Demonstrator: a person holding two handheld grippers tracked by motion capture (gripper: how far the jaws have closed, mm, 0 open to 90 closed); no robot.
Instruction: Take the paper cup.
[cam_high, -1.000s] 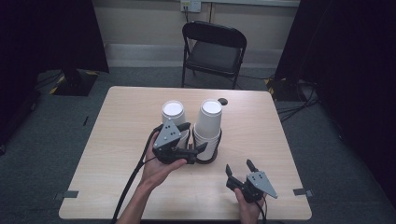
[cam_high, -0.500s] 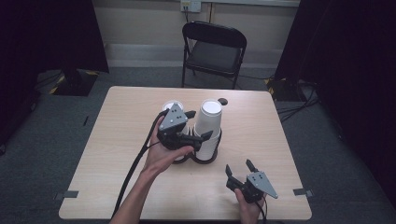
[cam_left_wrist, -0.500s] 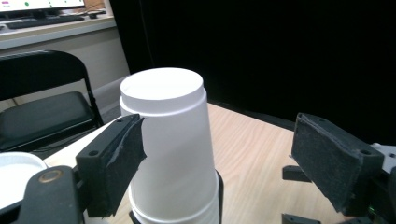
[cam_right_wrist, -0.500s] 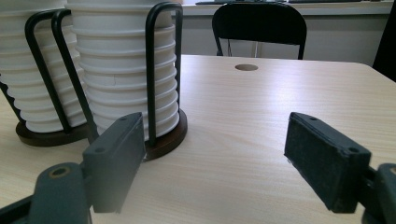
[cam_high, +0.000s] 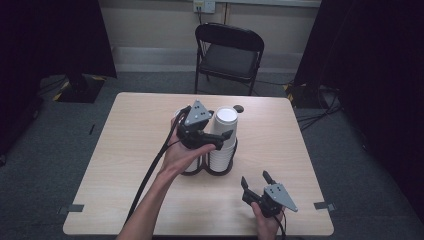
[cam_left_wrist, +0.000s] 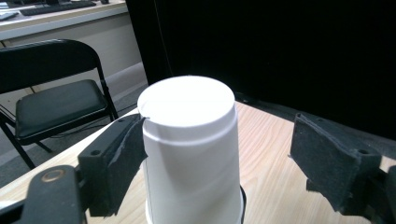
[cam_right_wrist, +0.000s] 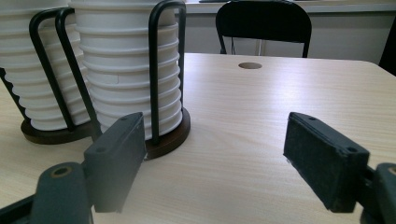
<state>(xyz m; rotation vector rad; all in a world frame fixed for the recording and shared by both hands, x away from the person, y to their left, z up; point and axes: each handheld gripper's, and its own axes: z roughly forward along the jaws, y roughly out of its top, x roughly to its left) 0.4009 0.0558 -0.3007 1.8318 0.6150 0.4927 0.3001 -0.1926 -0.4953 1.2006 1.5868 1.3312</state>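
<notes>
Two stacks of upturned white paper cups stand in a black wire holder (cam_right_wrist: 168, 135) at the middle of the table. My left gripper (cam_high: 223, 127) is at the top of the right stack (cam_high: 223, 147). The top cup (cam_left_wrist: 189, 140) sits between its jaws: the left pad (cam_left_wrist: 116, 163) touches the cup wall, the right pad (cam_left_wrist: 327, 158) stands clear of it. The jaws have just been closing a little. My hand hides most of the left stack (cam_right_wrist: 28, 70). My right gripper (cam_high: 255, 177) rests open near the front right edge, with nothing between its fingers.
The light wooden table (cam_high: 125, 165) has a small round hole (cam_high: 239, 108) behind the cups. A black folding chair (cam_high: 227, 55) stands beyond the far edge. Dark curtains hang on both sides, and a cable trails from the left gripper.
My left gripper has risen from low on the right stack to its top and moved slightly right. It now covers the left stack's top. The right gripper has stayed in place.
</notes>
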